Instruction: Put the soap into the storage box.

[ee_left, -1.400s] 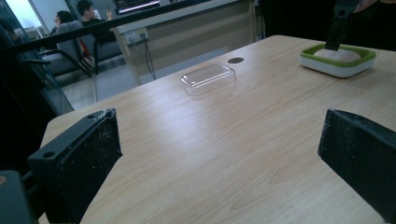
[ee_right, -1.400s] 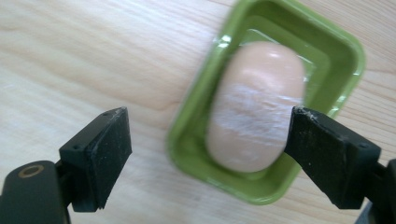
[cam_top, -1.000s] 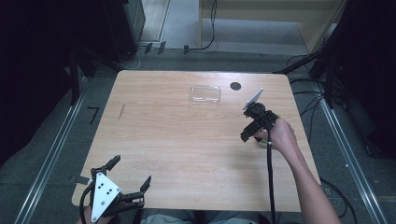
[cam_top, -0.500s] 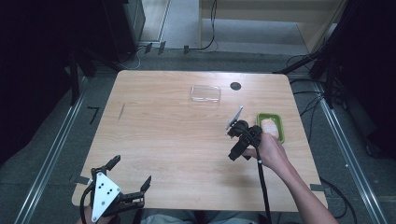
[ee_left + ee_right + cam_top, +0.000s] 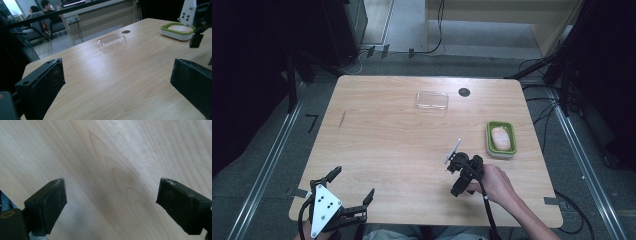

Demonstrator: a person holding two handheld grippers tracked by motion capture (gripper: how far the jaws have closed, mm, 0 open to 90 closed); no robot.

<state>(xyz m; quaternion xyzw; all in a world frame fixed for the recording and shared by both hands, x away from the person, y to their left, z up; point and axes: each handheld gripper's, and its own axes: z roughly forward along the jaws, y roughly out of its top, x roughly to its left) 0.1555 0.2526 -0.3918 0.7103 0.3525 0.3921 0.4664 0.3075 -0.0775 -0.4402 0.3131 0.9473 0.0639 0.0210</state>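
Near the right edge of the worktop [image 5: 377,125] sat the filled green tray [image 5: 501,139]; right gripper [image 5: 461,176] wide, empty; lid [image 5: 432,100] not yet on.

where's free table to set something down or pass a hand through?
Most of the table is bare: the whole left half, and the middle between the clear lid and the near edge. Tighter on the right, where the green tray sits near the right tool, jaws open and empty, and near-left by the left tool. A small black disc lies by the far edge.
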